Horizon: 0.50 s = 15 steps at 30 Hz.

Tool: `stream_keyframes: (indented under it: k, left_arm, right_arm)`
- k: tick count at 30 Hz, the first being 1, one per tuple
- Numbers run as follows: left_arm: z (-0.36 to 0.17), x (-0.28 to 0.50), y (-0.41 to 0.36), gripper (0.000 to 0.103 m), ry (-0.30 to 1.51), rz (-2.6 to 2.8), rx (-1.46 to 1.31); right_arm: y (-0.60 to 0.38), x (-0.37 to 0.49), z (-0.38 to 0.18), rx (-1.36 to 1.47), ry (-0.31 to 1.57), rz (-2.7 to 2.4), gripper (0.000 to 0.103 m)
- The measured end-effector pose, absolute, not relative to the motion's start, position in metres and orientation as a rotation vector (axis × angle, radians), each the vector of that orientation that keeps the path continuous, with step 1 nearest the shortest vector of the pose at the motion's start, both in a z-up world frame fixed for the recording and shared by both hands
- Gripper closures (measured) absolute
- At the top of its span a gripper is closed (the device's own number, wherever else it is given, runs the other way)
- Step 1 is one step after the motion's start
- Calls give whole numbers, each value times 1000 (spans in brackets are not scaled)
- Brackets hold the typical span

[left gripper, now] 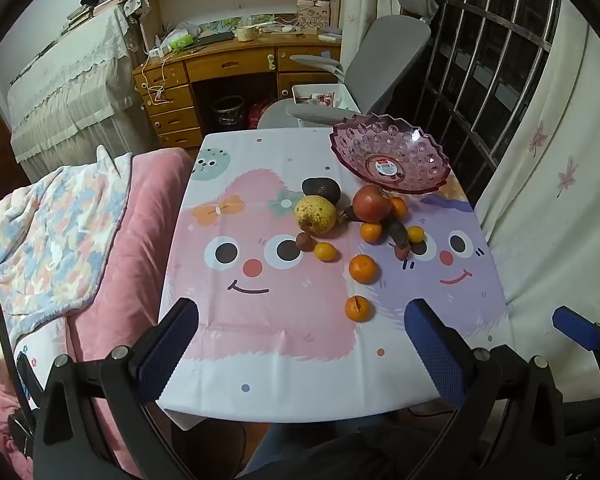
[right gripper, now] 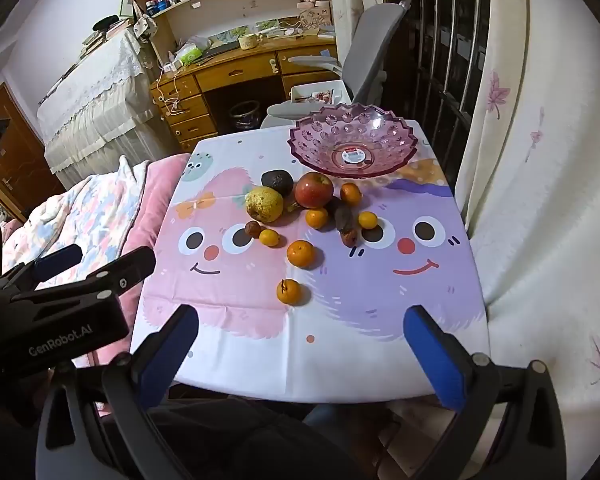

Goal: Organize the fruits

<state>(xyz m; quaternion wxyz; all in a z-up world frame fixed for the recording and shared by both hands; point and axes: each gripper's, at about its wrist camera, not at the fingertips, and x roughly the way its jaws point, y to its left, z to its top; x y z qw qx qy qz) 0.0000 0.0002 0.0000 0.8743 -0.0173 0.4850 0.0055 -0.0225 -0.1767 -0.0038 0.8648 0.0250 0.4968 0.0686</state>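
A pink glass bowl [left gripper: 390, 156] [right gripper: 352, 142] stands empty at the table's far right. In front of it lie loose fruits: a yellow pear [left gripper: 314, 214] [right gripper: 264, 204], a red apple [left gripper: 372, 203] [right gripper: 314, 190], a dark avocado [left gripper: 321, 189] [right gripper: 277, 181], several oranges, the nearest one [left gripper: 357, 308] [right gripper: 288, 291], and small dark fruits. My left gripper [left gripper: 300, 320] is open and empty above the near table edge. My right gripper [right gripper: 300, 320] is open and empty, also at the near edge.
The table [left gripper: 268, 344] has a cartoon cloth. A pink bed with a blanket [left gripper: 60, 232] is at its left. A grey office chair [left gripper: 364, 72] and a wooden desk [left gripper: 228, 68] stand behind. A curtain [left gripper: 552, 184] hangs on the right.
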Motion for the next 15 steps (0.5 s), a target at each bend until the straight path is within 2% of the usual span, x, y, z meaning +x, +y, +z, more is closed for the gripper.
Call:
stream_keyframes:
  k: [15]
  left_arm:
    - [0,0,0,1,1014,14,-31]
  right_arm:
    - [-177,-21,-4,56,1036,146,0]
